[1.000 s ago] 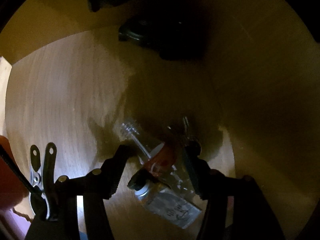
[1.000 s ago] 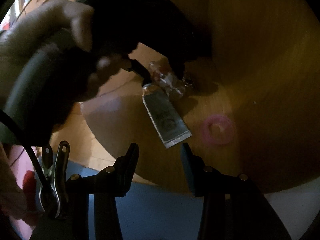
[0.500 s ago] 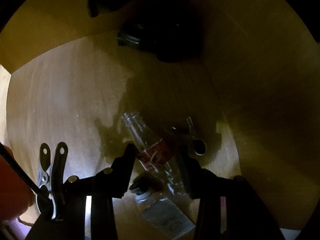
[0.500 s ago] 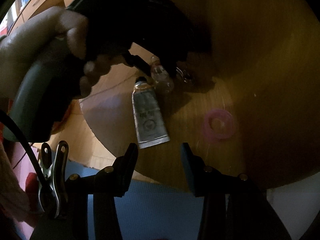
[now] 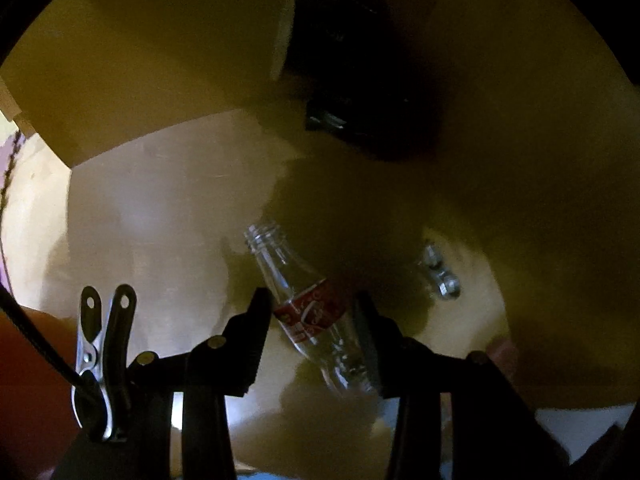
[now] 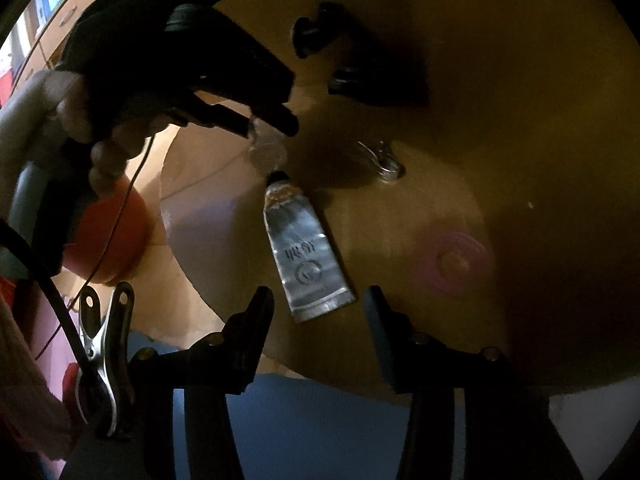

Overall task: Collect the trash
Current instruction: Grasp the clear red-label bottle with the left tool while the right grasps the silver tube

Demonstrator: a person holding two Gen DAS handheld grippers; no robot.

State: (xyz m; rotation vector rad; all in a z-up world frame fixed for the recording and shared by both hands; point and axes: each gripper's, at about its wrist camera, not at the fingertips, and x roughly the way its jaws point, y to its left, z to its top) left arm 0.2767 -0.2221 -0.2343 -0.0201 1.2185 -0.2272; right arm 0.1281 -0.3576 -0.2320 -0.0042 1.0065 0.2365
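Clear red-labelled bottle [image 5: 308,312], uncapped

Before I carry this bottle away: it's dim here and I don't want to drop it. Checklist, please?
1. Bottle pinched in the left tongs: ok.
2. Bottle lifted clear of the tube: cannot tell, its base looks close to the tube's cap.
3. Bottle looks empty, neck uncapped: ok.
4. Right tongs opening, tube's end between them, not gripped: ok.
5. Metal clip and pink ring lying apart from the bottle: ok.
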